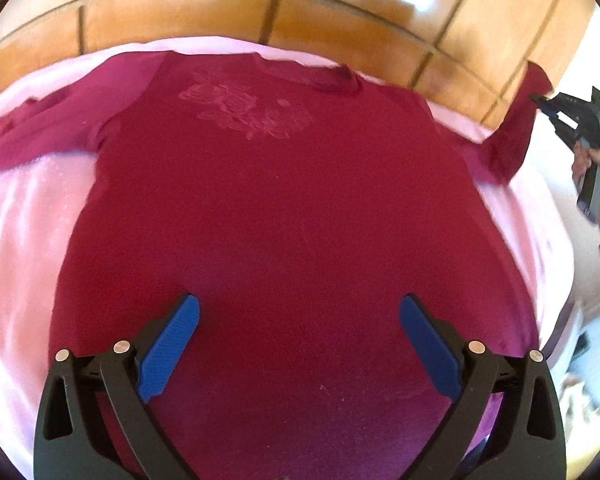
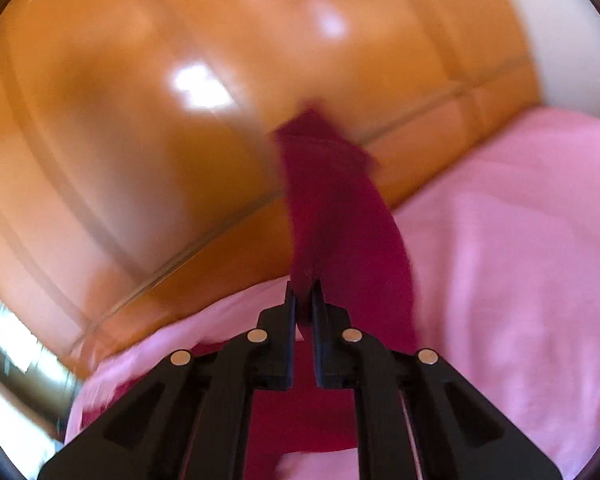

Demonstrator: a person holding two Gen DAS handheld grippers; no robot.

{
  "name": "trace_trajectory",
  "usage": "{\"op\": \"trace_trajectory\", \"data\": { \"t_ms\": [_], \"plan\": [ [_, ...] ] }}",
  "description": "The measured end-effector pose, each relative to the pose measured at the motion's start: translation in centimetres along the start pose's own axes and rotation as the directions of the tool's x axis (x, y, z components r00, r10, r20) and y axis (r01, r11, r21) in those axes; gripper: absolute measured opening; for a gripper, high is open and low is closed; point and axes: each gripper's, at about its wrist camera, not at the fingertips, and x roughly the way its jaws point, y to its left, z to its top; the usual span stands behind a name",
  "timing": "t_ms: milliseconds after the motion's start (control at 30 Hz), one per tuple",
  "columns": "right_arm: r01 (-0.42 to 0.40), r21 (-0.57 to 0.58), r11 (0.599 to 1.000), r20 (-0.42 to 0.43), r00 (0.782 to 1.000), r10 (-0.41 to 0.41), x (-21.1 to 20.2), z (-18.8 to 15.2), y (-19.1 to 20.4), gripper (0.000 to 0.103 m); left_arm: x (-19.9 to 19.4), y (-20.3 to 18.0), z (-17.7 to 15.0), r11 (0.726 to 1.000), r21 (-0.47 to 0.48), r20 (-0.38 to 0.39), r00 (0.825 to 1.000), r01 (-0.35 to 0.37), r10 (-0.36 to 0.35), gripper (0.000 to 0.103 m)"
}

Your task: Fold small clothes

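1. the right gripper (image 2: 305, 294) is pinched tight on the end of one sleeve (image 2: 332, 208) of a dark red long-sleeved shirt (image 1: 284, 208) – in the left wrist view the same gripper (image 1: 542, 105) holds that sleeve (image 1: 512, 132) up off the bedding, out past the right edge of the bed.
2. the left gripper (image 1: 299, 338) stands at its widest, blue pads (image 1: 172, 350) apart above the shirt's lower body, holding nothing; whether it touches the cloth cannot be told.
3. the shirt lies flat and spread on a pink sheet (image 1: 28, 216), faint print (image 1: 248, 112) and neckline toward the wooden headboard (image 1: 260, 8) – laid out this way, it seems, so the sleeves can be folded in over the body.
4. the raised sleeve looks like the start of that fold: lifting it by the cuff lets it swing inward without dragging the body.
5. count: one shirt, two sleeves – one lifted, the other sleeve (image 1: 32, 128) lying on the sheet at the left – two grippers, one hand (image 1: 596, 184) in view.
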Motion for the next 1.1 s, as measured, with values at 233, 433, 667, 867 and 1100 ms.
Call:
{"op": "trace_trajectory", "data": {
  "t_ms": [233,433,667,867,1100],
  "plan": [
    [-0.151,-0.190,0.970,-0.271,0.958,0.096,10.7,-8.7,13.8,0.006,-2.3,3.2,1.7,0.984,-0.169,0.084,0.995,0.061,-0.047,0.099],
    [-0.152,-0.301,0.941,-0.437,0.899,0.006,18.2,-15.6,18.1,0.013,-3.0,4.1,3.7,0.977,-0.185,0.121,0.989,0.105,-0.083,0.099],
    [-0.188,-0.278,0.942,-0.393,0.917,0.067,14.3,-17.2,17.0,0.068,-1.5,4.6,7.8,0.975,-0.208,0.099,0.994,0.073,-0.053,0.099],
    [-0.133,-0.180,0.975,-0.315,0.947,0.071,7.2,-15.9,10.9,0.073,1.8,4.0,12.4,0.977,-0.204,0.067,0.997,0.059,-0.046,0.080],
    [0.012,-0.028,1.000,-0.247,0.969,-0.019,3.1,-13.6,2.5,0.077,8.8,2.5,17.4,0.982,-0.174,0.008,0.998,0.066,-0.065,0.080]
  ]
}}
